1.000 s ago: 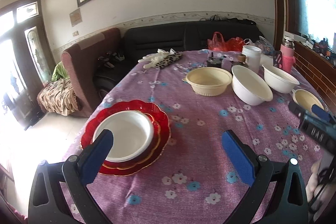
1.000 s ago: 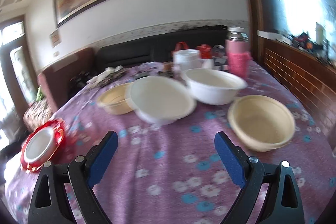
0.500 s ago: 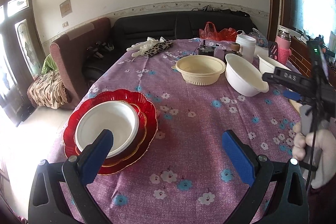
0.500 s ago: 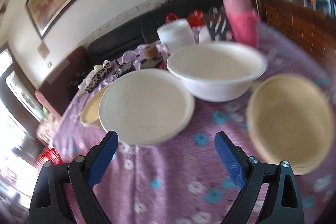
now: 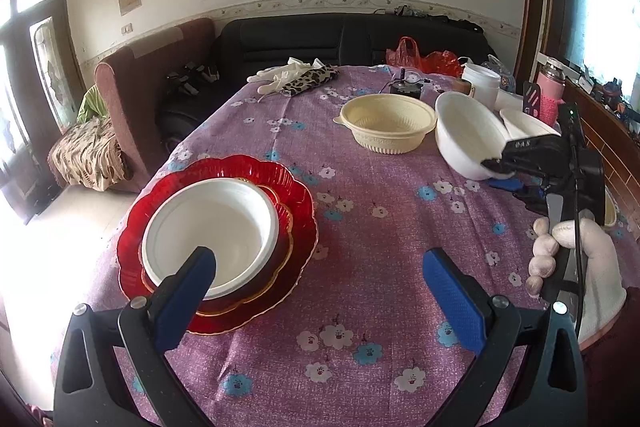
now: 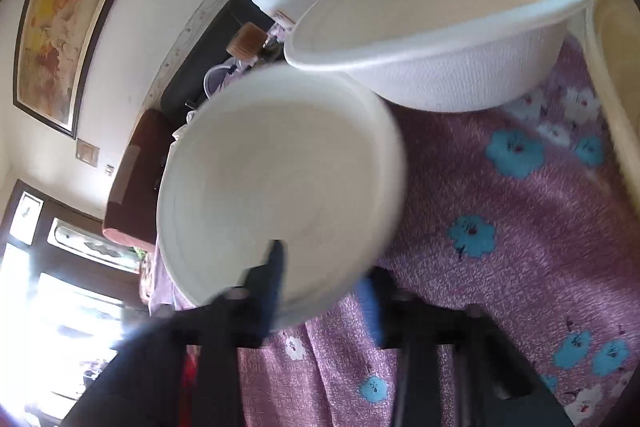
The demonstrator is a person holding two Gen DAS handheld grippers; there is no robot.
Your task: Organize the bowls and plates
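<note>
1. Two grippers in view. Left gripper (image 5: 318, 291) hovers above the purple floral tablecloth (image 5: 360, 227), blue fingers spread wide, nothing between them.
2. Stack at 10 o'clock of the left gripper: white bowl (image 5: 210, 231) nested in a red scalloped plate (image 5: 296, 199); the gripper's left finger overlaps the bowl's near rim in the left wrist view; contact cannot be told.
3. Right gripper (image 6: 320, 283) has its fingers pinched on the near rim of a tilted white bowl (image 6: 280, 179), one finger inside the bowl, the other outside. Right wrist view is blurred.
4. Left wrist view shows the same tilted bowl (image 5: 466, 135) at 2 o'clock, the right gripper (image 5: 500, 171) at its rim, held by a gloved hand (image 5: 576, 251).
5. Second white bowl (image 6: 440, 23) sits just beyond the held one, toward 1 o'clock in the right wrist view; a cream bowl (image 6: 616, 87) lies at 3 o'clock.
6. Cream basket-bowl (image 5: 387, 123) stands just left of the tilted bowl, toward 12 o'clock of the left gripper.
</note>
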